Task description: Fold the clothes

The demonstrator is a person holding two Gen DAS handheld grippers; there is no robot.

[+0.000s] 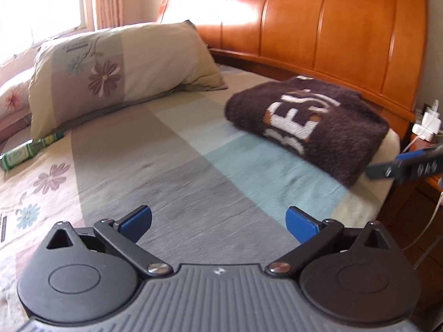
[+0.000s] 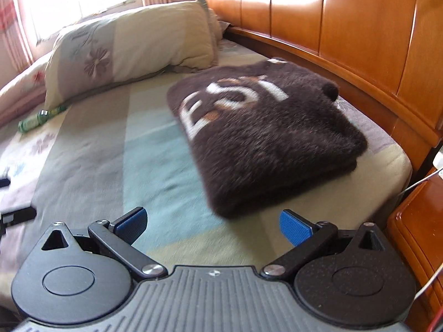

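Both tongs are wide apart and hold nothing: the left gripper [image 1: 218, 222] hangs over the grey and light blue part of the bedsheet [image 1: 171, 182], and the right gripper [image 2: 213, 225] hangs over the same sheet just in front of the folded clothing. The 2 blue pads [image 2: 293, 228] of the right gripper stand far from each other, with only bed cover between them. The brown fleece garment [image 2: 265, 138] lies folded in a thick rectangle on the bed, close to the wooden headboard [image 2: 360, 27] and near the right edge of the mattress; white letters show on its top face. In the left wrist view the tip of the right gripper [image 1: 407, 166] shows just beside the near right corner of the garment [image 1: 310, 127], but contact cannot be told because of blur. A floral pillow [image 1: 119, 69] leans at the head of the bed, well apart from the garment, and a green bottle [image 1: 30, 149] lies on the sheet beside the pillow. A wooden nightstand [image 2: 415, 235] stands to the right of the bed.
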